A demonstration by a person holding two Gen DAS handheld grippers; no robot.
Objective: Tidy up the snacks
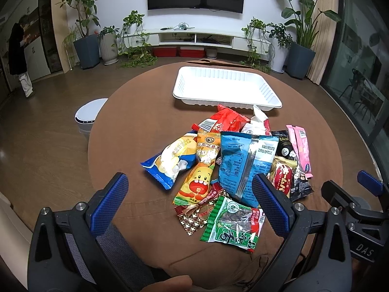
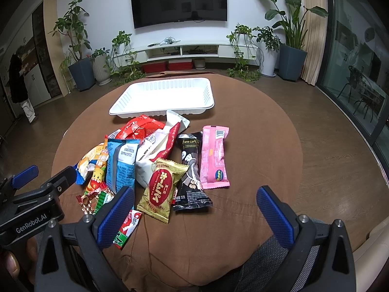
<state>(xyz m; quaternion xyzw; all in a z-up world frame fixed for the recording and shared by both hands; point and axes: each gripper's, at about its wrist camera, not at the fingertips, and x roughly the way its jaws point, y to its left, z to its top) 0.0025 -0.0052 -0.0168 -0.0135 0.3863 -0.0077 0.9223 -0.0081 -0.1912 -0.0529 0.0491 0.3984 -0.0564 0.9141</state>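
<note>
Sorting has not begun: the tray [image 1: 227, 86] sits empty at the table's [image 1: 136, 112] far side, and the snacks [image 1: 233, 160] lie heaped between it and the grippers. The left gripper [image 1: 189, 206] and right gripper [image 2: 194, 215] both hover at the near edge, fingers wide apart, holding nothing. The next move likely calls for closing on a loose outer packet, such as the pink one [image 2: 215, 157]. One tray; about eleven packets, some overlapping.

Both cameras sit low at the near edge of the round table [image 1: 116, 126], side by side, looking across the same snack pile [image 2: 155, 165] toward the white tray [image 1: 226, 87].
</note>
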